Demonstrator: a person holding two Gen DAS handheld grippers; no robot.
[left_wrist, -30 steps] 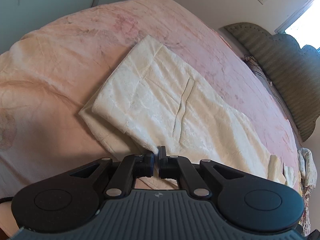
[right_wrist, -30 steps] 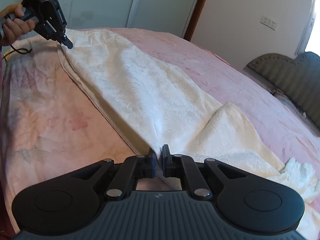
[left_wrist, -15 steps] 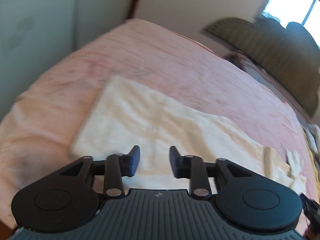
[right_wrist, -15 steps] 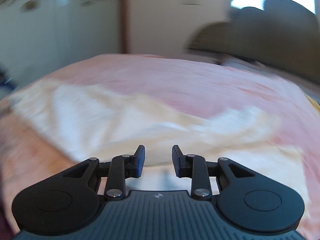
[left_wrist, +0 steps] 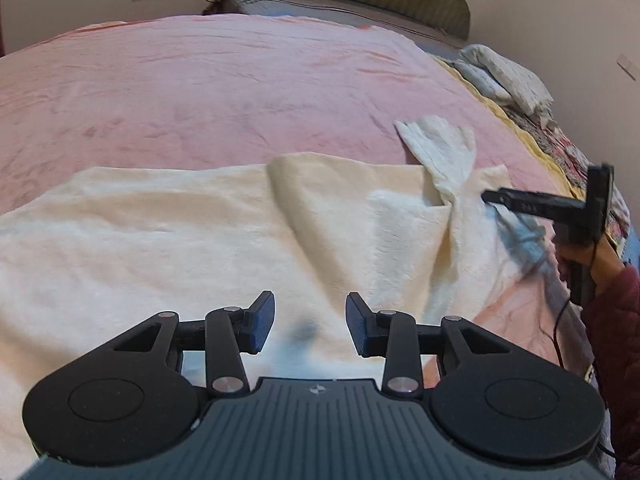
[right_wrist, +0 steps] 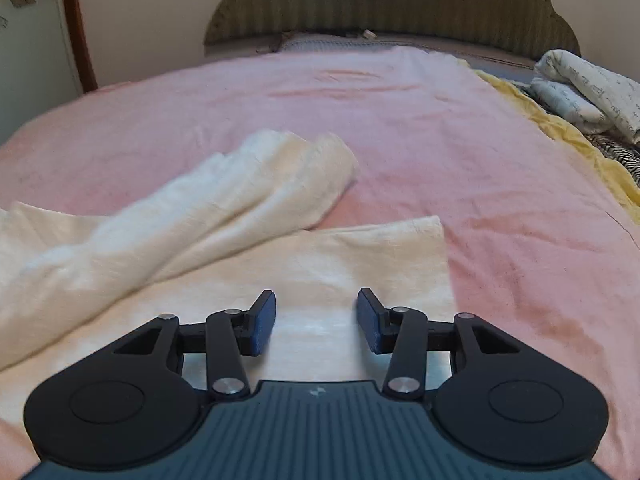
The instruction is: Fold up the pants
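Cream pants (left_wrist: 192, 236) lie spread across a pink bedspread (left_wrist: 224, 88). My left gripper (left_wrist: 309, 300) hovers over the cloth near its front edge, open, with nothing between the pads. In the right wrist view one pant leg (right_wrist: 240, 192) lies bunched and slanted over the flat leg (right_wrist: 360, 248), whose hem ends at the right. Above that flat leg my right gripper (right_wrist: 316, 296) has its jaws opening, and no cloth sits between them. From the left wrist view, the right gripper (left_wrist: 494, 197) shows at the far right by the loose leg end (left_wrist: 444, 148), held by a hand (left_wrist: 580, 256).
A green padded headboard (right_wrist: 400, 8) stands at the far end of the bed. Folded patterned bedding (right_wrist: 588, 84) and a yellow blanket edge (right_wrist: 560, 128) lie at the right. A dark red sleeve (left_wrist: 616, 320) fills the right edge of the left wrist view.
Both grippers were shut on the pants' edge a second ago; they have let go and opened. Both swung round across the bed, rolling, and now face the headboard.
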